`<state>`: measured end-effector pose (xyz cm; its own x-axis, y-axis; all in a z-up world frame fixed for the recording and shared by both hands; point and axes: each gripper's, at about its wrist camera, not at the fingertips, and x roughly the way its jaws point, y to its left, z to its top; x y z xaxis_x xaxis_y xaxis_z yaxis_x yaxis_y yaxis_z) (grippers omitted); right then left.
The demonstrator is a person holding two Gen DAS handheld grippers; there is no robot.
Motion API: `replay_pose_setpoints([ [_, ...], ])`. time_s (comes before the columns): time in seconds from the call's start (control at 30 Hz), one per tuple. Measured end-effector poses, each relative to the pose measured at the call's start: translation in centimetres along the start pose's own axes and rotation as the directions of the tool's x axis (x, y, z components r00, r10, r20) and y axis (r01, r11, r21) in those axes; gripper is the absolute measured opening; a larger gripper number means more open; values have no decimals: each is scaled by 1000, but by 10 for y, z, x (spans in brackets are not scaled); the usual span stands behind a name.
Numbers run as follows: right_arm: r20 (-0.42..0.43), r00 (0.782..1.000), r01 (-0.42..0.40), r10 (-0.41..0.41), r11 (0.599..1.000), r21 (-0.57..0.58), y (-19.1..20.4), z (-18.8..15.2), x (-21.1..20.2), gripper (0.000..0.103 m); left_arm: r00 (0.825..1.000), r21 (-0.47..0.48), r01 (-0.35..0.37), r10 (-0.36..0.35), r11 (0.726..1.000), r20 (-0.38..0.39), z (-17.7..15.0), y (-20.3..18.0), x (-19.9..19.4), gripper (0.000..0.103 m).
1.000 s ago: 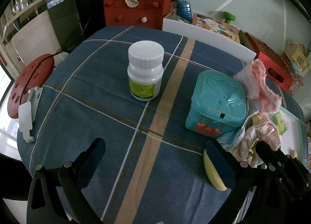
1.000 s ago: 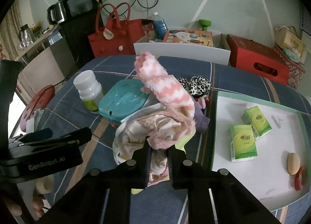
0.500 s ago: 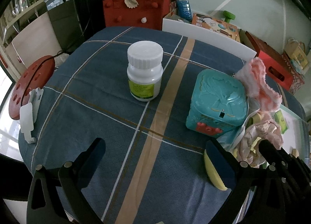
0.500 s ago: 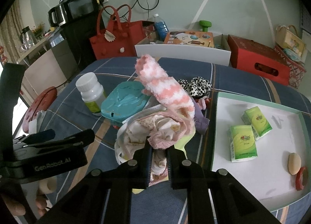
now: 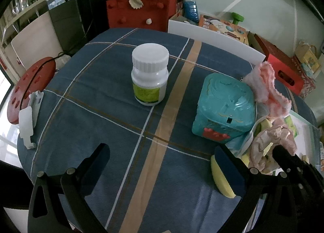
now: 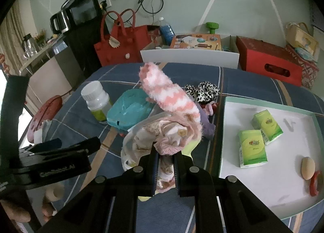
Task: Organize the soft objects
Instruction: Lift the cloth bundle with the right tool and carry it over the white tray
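right gripper (image 6: 165, 157) jaws pinching cloth bundle (image 6: 162, 131) just right of teal box (image 6: 129, 109) | fuzzy pink sock (image 6: 170, 99) draped loose on top, likely slides off | left gripper (image 5: 162, 162) jaws spread, idle | bundle may snag pill bottle (image 6: 97, 100) left of box

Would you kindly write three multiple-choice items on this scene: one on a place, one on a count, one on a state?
1. Where do the green tissue packs lie?
A. on the white tray
B. in the red bag
C. beside the bottle

2. How many green tissue packs are there?
A. one
B. two
C. four

3. What is the right gripper doing?
A. open over the tray
B. shut on the cloth bundle
C. shut on the bottle

Key: 1 A, both rest inside the tray's rim; 2 B, two show; 3 B, its fingers pinch pink fabric.
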<state>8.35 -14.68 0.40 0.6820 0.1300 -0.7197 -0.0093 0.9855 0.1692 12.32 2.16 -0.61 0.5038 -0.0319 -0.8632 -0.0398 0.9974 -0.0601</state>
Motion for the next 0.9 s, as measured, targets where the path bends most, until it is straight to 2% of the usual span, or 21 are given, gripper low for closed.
replay_pose_setpoints([
  [0.37,61,998,4,-5,1000,10,-6,7,-24,13,1000,1,18,-18,1000,9,0,0,-3,103],
  [0.5,97,994,41,-42,999,18,-12,12,-37,13,999,8,27,-28,1000,24,0,-2,-6,103],
  [0.73,95,992,77,-88,990,117,-46,20,-42,13,996,30,68,-70,997,62,3,-12,-16,103],
  [0.9,117,981,129,-152,975,180,-75,30,-53,13,988,17,139,-140,990,70,8,-20,-20,103],
])
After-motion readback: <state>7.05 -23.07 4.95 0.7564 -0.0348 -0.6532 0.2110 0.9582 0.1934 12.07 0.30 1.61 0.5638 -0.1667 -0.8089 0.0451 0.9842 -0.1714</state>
